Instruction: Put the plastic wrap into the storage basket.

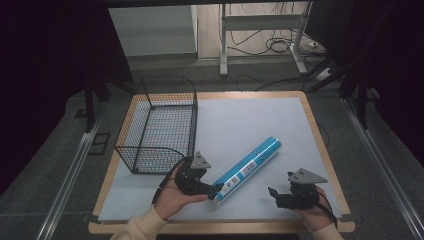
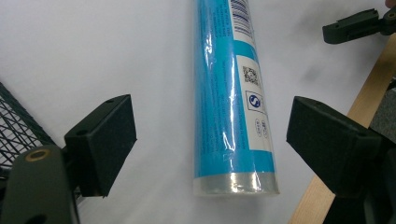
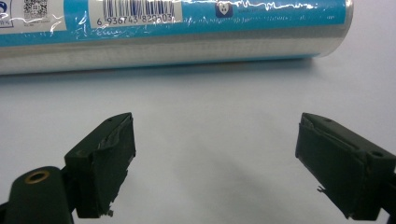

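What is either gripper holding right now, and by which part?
Nothing is held. The left gripper straddles the blue tube's near end with jaws open; the right gripper is open over bare table.

Blue tube (image 1: 248,167) lies diagonal at frame centre; left gripper (image 1: 216,191) at its lower end; wire basket (image 1: 159,125) upper left; right gripper (image 1: 272,193) lower right.

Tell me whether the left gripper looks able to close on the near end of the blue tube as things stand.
Probably yes: the left gripper has its jaws wide on either side of the blue tube, not touching it, and nothing lies between.
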Demonstrator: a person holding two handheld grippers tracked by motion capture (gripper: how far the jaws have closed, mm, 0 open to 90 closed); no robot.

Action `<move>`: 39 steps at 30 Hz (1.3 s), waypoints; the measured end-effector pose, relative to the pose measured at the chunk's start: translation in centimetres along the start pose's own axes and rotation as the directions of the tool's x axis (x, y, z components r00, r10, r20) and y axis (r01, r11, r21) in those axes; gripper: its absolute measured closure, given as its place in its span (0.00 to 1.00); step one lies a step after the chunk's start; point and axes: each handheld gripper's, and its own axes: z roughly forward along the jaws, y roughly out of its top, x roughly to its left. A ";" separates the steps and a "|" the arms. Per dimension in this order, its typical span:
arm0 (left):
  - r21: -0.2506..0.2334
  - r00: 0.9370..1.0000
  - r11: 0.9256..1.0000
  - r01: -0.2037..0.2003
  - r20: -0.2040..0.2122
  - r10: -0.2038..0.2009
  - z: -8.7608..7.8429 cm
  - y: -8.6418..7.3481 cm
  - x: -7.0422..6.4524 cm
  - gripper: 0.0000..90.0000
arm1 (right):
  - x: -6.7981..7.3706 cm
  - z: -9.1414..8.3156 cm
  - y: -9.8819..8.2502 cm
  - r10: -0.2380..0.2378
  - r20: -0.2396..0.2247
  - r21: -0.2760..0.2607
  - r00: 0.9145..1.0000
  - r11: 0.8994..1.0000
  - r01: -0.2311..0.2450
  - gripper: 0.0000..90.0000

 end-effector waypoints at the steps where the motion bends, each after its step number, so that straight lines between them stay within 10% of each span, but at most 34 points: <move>1: 0.000 1.000 1.000 0.000 0.000 0.000 0.1 0.1 0.0 0.17 | 0.0 0.0 0.0 0.000 0.000 0.000 1.000 1.000 0.000 0.14; 19: -0.013 1.000 1.000 -0.003 0.011 0.003 1.0 3.1 -1.2 0.16 | -0.1 -0.5 0.1 0.003 0.005 -0.022 1.000 1.000 -0.003 0.14; 39: 0.083 0.999 0.996 -0.043 0.034 0.040 4.7 6.3 -2.4 0.15 | -0.2 -0.4 0.1 0.010 0.010 -0.016 1.000 1.000 -0.010 0.14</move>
